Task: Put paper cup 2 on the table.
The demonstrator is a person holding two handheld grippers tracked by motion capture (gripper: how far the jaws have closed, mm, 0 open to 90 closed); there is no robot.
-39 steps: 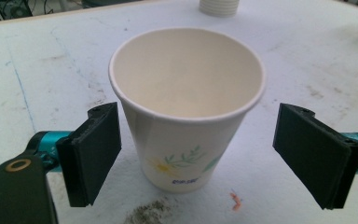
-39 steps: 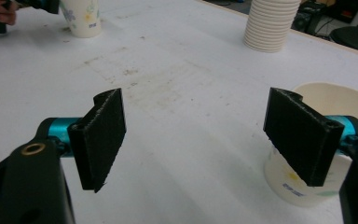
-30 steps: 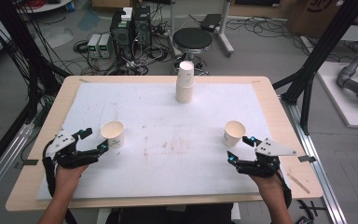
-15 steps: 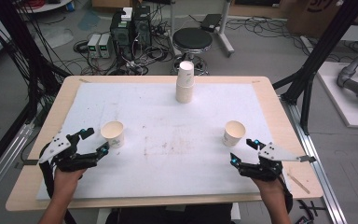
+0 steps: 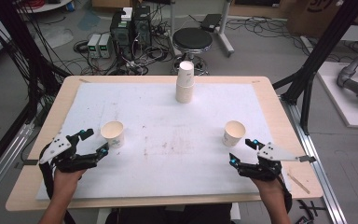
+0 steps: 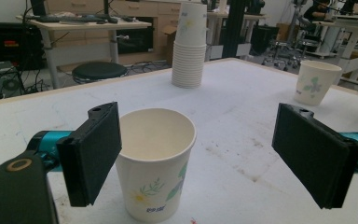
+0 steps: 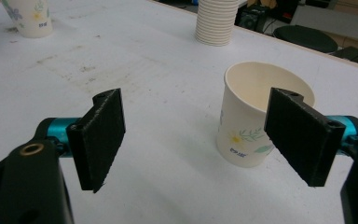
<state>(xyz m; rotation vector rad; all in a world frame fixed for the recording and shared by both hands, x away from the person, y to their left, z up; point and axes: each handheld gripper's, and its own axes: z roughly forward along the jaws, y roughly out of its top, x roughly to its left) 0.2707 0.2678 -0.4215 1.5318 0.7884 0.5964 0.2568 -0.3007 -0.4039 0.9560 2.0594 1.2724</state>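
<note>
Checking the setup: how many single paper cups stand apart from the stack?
2: one cup by the left gripper, one cup by the right gripper.

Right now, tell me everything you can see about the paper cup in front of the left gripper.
The paper cup looks like off-white paper with a rolled rim and a printed flower-and-leaf design with small lettering low on its side. It stands upright and empty on the white table cover, toward the table's near left. The left gripper is open, its jaws wide apart; the cup sits close by one black pad, but whether they touch is unclear.
</note>
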